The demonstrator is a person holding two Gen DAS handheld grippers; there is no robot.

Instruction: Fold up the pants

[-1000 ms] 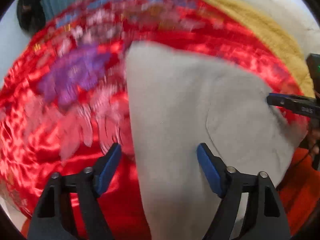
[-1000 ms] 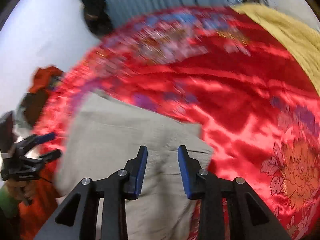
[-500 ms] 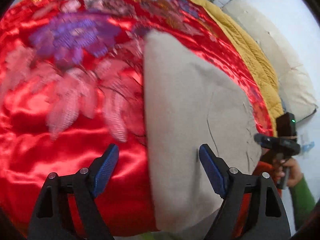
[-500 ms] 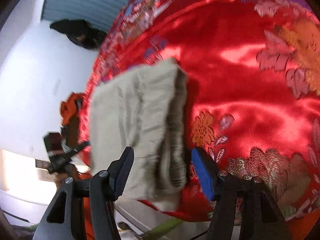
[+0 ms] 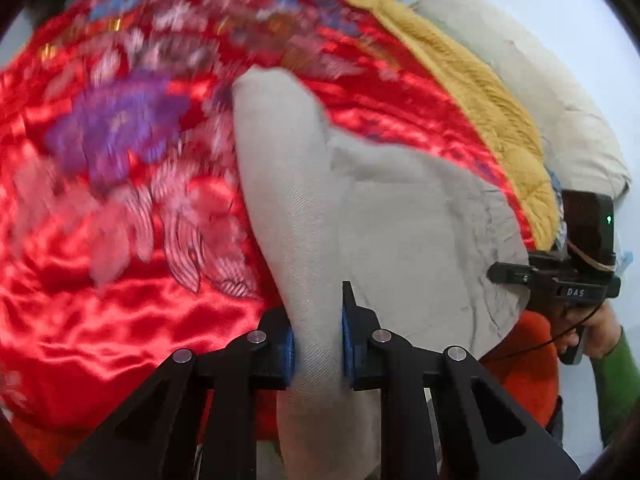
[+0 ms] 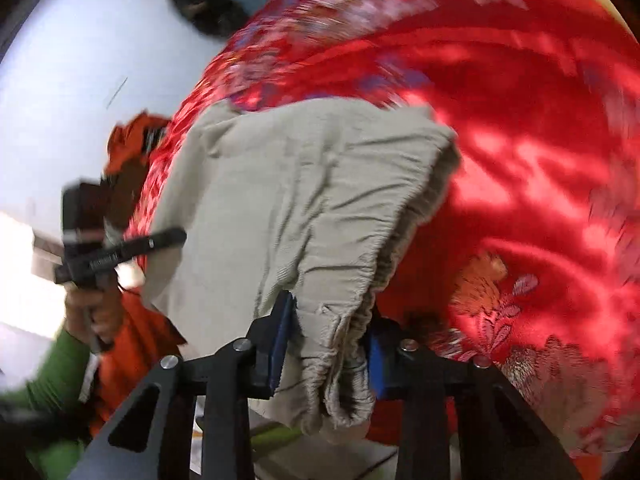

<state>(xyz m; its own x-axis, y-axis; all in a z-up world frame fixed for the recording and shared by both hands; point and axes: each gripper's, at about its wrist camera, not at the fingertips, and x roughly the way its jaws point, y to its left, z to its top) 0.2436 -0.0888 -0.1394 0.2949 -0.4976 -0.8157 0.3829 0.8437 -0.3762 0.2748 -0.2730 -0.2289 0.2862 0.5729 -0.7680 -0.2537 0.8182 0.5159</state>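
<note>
Now both grippers have closed on the pants; half a second ago they were wide open. The left gripper (image 5: 317, 346) pinches a folded edge of the beige pants (image 5: 384, 216), which stretch from the bottom middle toward the upper middle across the red bedspread (image 5: 100, 208). A yellow blanket (image 5: 480, 92) lies at the upper right. The right gripper (image 6: 326, 354) squeezes the bunched waistband (image 6: 360, 280) at the bottom middle.

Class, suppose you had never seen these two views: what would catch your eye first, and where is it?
The glossy red floral bedspread fills both views. On it lie the beige pants, pinched at one end by the left gripper and at the gathered waistband by the right gripper. A mustard blanket runs along the bed's far side.
</note>
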